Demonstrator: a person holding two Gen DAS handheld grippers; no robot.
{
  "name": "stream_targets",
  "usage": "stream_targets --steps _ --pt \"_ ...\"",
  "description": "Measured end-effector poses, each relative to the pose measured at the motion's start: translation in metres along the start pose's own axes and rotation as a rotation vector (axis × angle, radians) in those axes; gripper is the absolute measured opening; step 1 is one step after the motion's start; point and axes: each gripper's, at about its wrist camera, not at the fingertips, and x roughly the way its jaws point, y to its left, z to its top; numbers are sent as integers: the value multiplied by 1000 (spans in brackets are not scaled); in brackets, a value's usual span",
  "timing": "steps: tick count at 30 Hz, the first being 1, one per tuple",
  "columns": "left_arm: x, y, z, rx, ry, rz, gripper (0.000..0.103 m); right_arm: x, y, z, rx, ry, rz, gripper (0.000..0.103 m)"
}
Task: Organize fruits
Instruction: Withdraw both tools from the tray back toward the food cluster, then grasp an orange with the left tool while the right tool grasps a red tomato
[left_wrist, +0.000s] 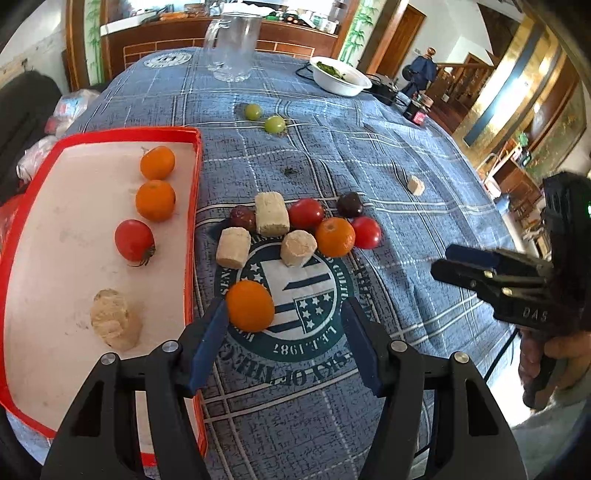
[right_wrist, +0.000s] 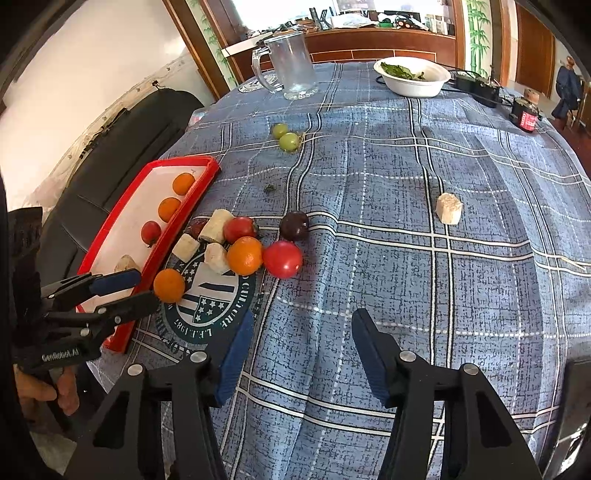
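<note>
My left gripper (left_wrist: 284, 314) has its jaws apart around an orange (left_wrist: 250, 305) at lower centre, not clamped. My right gripper (right_wrist: 303, 332) hangs with jaws apart over bare cloth (right_wrist: 406, 258).

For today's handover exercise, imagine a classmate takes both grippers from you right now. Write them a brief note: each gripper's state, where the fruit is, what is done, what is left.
Left gripper: open, empty, the nearest orange beside its left finger, ungripped.
Right gripper: open, empty, over bare cloth.
Done: red tray holds two oranges, a tomato and a pale chunk.
Left: the pile on the cloth beside the tray, with tomatoes, an orange, dark fruits and pale chunks; two green grapes farther back; a lone chunk off to the right.
</note>
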Motion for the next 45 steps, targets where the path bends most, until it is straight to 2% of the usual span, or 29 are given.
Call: stream_targets --steps 5,10,13,20,26,31,34,35,37,39,41,43,45 --pt "4 6 3 -34 7 -19 54 0 0 -3 0 5 5 57" --pt "12 2 4 -5 27 -8 48 1 -1 -3 -4 11 11 57" --pt "14 2 6 8 23 15 48 5 2 0 -25 19 13 56" --pt "20 10 7 13 29 51 48 33 16 19 -122 52 -10 47" --pt "25 17 8 10 41 77 48 62 29 36 -206 90 -50 46" --pt "29 9 8 73 40 123 48 75 37 43 -259 98 -79 46" --pt "31 6 6 122 36 175 35 77 36 47 -256 94 -86 42" --pt "31 6 6 133 33 194 30 76 34 48 -247 93 -77 37" --pt "29 9 6 143 27 175 29 75 34 48 -244 91 -66 32" --pt "29 9 4 164 25 175 29 74 36 47 -247 88 -67 32" --pt "28 11 6 140 27 154 29 73 34 47 -236 87 -56 32" --pt "25 18 6 75 30 85 29 68 32 45 -217 78 -44 32" --pt "20 18 4 51 24 52 29 59 29 43 -196 65 -27 32"
